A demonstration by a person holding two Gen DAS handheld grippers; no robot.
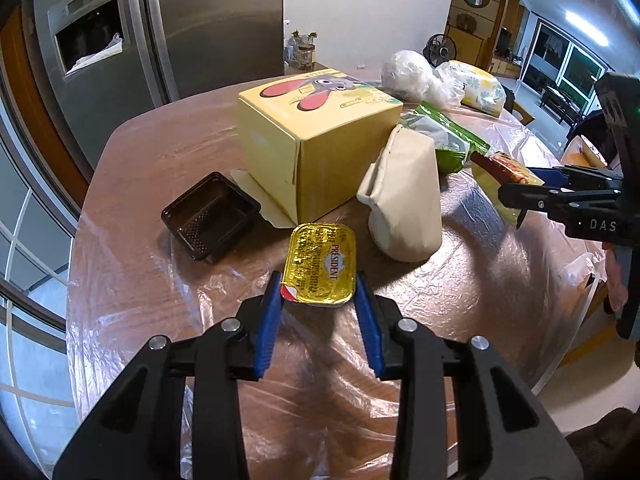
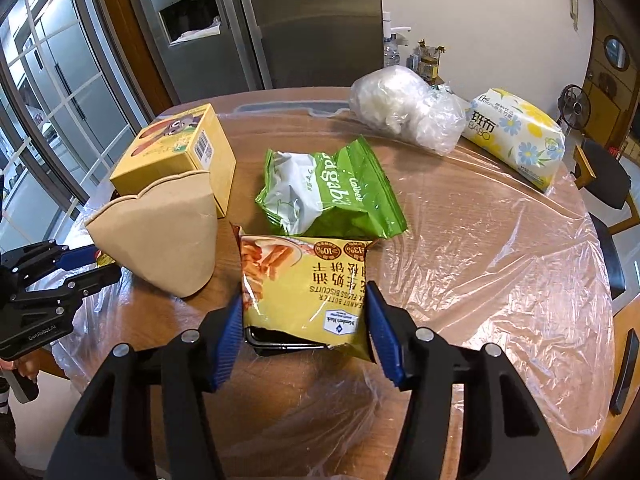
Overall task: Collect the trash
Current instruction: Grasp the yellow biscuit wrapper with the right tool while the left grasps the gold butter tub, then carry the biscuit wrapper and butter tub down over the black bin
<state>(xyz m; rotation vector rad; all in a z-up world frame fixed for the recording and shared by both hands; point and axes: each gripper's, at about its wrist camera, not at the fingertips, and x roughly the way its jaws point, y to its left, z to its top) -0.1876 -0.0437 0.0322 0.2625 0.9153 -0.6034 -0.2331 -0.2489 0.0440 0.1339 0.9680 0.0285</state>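
A gold foil butter packet (image 1: 319,264) sits between the blue pads of my left gripper (image 1: 318,285), which is shut on its near end. My right gripper (image 2: 306,314) is shut on a yellow biscuit packet (image 2: 304,280); a black tray end shows in the packet's torn near edge. In the left wrist view the right gripper (image 1: 520,194) comes in from the right, holding that packet (image 1: 506,168). My left gripper (image 2: 86,262) shows at the left edge of the right wrist view. Both work over a round wooden table (image 2: 480,220) covered in clear film.
On the table lie a yellow carton (image 1: 316,140), a brown paper cup on its side (image 1: 404,204), an empty black plastic tray (image 1: 212,216), a green snack bag (image 2: 332,192), a clear bag of white stuff (image 2: 404,108) and a tissue pack (image 2: 516,136). A steel fridge (image 2: 280,20) stands behind.
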